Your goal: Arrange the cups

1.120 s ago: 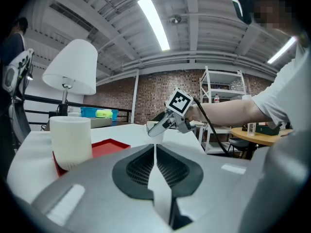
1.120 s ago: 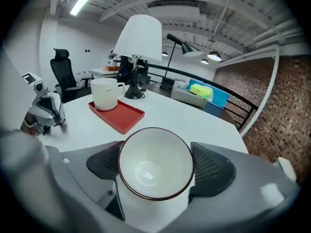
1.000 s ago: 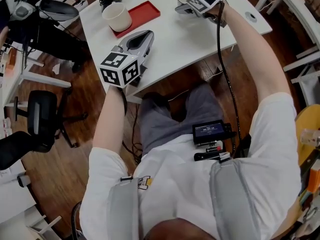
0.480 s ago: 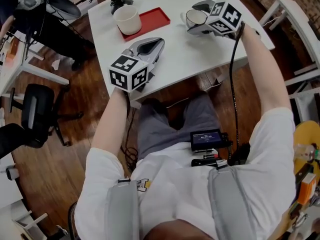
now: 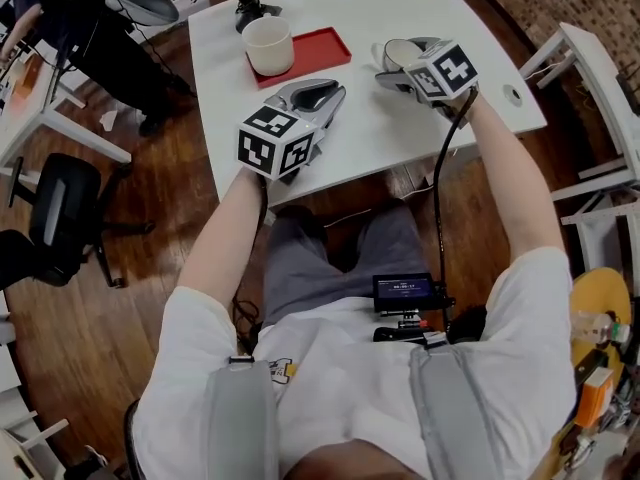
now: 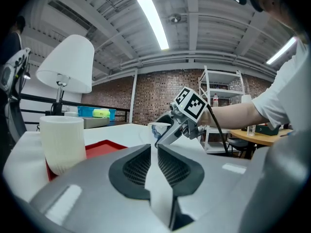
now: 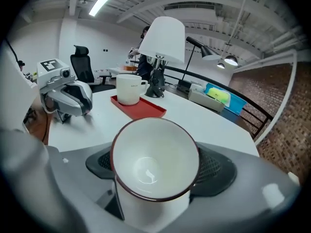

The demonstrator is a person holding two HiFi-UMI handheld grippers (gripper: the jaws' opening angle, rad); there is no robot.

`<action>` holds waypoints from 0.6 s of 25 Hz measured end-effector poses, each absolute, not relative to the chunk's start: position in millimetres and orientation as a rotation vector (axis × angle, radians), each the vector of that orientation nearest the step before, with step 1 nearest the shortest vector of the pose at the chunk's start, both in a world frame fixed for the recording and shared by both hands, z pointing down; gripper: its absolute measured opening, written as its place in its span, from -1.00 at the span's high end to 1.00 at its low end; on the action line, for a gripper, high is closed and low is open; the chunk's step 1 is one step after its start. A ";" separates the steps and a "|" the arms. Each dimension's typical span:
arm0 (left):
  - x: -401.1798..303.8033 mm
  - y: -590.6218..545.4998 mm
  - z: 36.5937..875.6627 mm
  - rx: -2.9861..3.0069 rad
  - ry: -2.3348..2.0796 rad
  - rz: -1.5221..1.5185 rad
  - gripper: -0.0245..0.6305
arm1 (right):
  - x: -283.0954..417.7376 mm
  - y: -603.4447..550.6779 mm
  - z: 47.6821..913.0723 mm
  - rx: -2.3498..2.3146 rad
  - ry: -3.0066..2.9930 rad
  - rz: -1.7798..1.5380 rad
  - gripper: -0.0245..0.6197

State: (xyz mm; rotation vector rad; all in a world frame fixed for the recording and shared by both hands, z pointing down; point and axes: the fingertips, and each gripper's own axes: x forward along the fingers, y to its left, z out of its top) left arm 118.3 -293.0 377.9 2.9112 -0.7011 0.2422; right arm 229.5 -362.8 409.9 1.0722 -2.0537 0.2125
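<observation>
The right gripper (image 5: 398, 61) was over the far right part of the white table (image 5: 400, 133). Its jaws stood wide apart and were closed on a white cup with a dark rim (image 7: 154, 161), one pad on each side of the cup's wall. In the right gripper view the cup filled the space between the jaws, its mouth was turned up toward the camera, and it was empty inside. In the head view this cup was to the right of the red tray (image 5: 325, 46) and apart from it. From these views I could not say surely if its bottom was touching the table or was a little above it.

The left gripper (image 6: 154, 152) was low over the near middle of the table, and it pointed toward the tray. Its jaws were closed together and held nothing; only a thin line showed between the two pads.

A white ribbed mug (image 5: 269, 45) stood upright on the left end of the red tray, and in the right gripper view a small handle showed on its side. Just behind the tray, at the far edge of the table, stood a table lamp with a white shade (image 7: 165, 40). The left gripper was near the tray but did not touch it or the mug.
</observation>
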 end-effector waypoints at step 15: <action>118.0 -295.9 376.1 2.920 -0.734 0.216 0.87 | 170.4 -404.0 366.2 1.039 -2.171 0.120 -0.41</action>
